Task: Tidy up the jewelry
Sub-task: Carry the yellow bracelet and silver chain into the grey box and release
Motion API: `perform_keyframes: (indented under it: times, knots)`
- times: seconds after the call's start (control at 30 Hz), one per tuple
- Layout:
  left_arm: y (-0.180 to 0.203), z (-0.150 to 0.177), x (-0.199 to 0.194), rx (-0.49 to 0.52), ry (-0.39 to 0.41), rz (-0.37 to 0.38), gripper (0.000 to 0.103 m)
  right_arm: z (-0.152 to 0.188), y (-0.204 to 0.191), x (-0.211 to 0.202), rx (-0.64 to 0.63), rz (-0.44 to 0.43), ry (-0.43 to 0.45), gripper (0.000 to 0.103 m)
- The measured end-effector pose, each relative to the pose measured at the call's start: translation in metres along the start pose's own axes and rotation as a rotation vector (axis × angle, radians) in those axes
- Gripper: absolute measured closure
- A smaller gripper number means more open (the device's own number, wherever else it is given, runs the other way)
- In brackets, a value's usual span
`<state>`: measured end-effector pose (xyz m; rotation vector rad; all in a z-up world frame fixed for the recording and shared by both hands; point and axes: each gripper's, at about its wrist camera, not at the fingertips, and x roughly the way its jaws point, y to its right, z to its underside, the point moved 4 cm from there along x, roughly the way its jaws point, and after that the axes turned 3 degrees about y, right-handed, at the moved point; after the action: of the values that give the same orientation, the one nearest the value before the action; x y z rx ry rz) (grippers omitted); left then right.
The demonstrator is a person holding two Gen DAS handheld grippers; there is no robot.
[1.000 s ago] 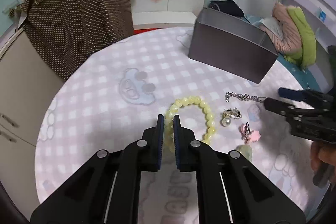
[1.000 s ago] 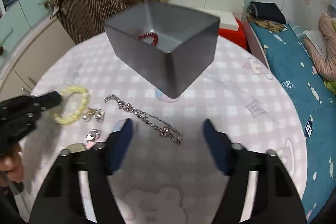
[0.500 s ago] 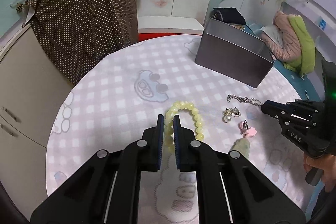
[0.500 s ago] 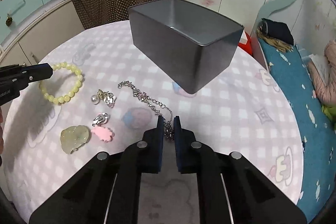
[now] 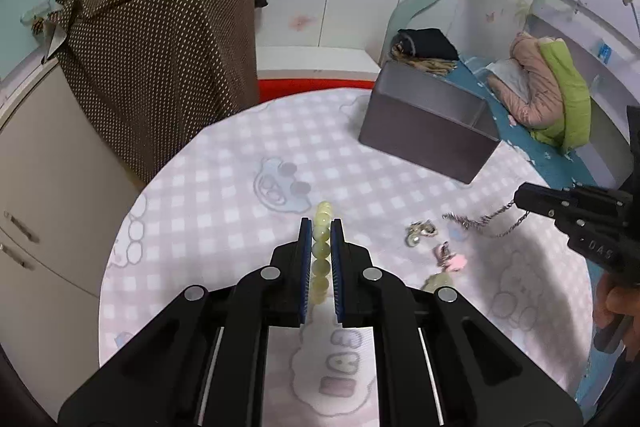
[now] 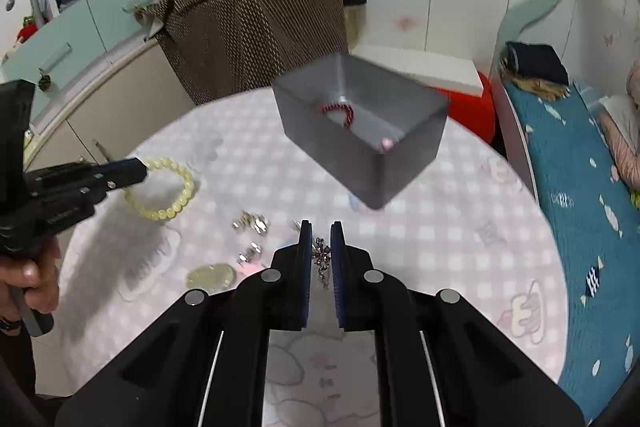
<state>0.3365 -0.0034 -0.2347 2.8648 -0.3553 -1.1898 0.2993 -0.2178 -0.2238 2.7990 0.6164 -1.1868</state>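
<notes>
Bracelet [image 5: 321,251] being pinched by left gripper [image 5: 321,227] above table [image 5: 224,187] | chain [image 6: 322,259] being clamped in right gripper [image 6: 321,229], tail dangling | both seemingly heading for grey box [image 6: 372,163], red beads [image 6: 343,111] inside

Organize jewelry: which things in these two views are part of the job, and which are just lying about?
Job:
bead bracelet, in left gripper
chain, in right gripper
earrings
pink flower
pale stone
grey box, red bracelet inside

Lying about:
brown dotted cloth
folded clothes
bedding
</notes>
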Motion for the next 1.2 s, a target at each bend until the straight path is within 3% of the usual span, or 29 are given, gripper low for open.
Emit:
perform_keyframes:
  times: [0.5,0.93,1.2]
  knots:
    - [0.020,-0.041,-0.034,0.041,0.079,0.088,0.094,-0.046,-0.015,-0.044,-0.066,-0.018,0.099,0.095]
    - [0.063,-0.135,-0.053,0.135,0.190,0.171,0.094,-0.132,-0.014,-0.080,-0.130,-0.003,0.236,0.095]
    - [0.084,-0.181,-0.020,0.140,0.146,0.220,0.094,-0.168,0.004,-0.068,-0.106,0.016,0.240,0.095]
